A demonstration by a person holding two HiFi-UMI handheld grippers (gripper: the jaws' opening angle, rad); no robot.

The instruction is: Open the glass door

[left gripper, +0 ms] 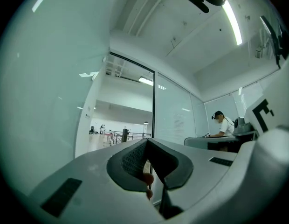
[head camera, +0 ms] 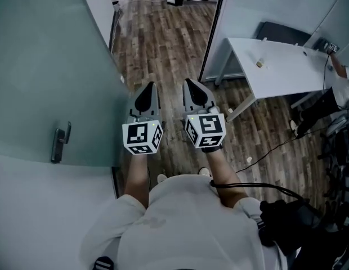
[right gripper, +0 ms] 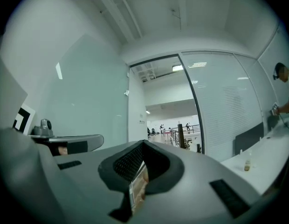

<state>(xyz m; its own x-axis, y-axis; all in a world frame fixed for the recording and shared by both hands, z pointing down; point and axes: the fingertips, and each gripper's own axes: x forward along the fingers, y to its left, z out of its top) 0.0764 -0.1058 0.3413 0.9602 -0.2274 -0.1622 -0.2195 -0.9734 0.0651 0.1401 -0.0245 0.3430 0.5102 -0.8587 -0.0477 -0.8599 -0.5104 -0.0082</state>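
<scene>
Glass made up the whole door (head camera: pixel 45 83), a frosted pane at the left of the head view. It seemed to be swung aside already, with open floor (head camera: pixel 163 32) showing between it and the dark frame (head camera: pixel 213 32). Its handle (head camera: pixel 61 142), a dark lever, sat near the free edge, well apart from both claws. The left claw (head camera: pixel 152 88) and the right claw (head camera: pixel 188 84) pointed side by side through the opening, each with its jaws pressed together and nothing pinched between them. A pane like that would probably be heavy and rigid, slow to start and slow to stop, turning only about its hinges. Its face looked smooth and likely slippery, so pads pushed flat against it might slide, and the edge would be the part most apt to chip. The lever seemed the one sound place to take hold, with jaws spread around its bar and closed across it, since it lay far from the hinges and offered the best leverage. A white bench (head camera: pixel 287 66) stood to the right, well away from the door.
</scene>
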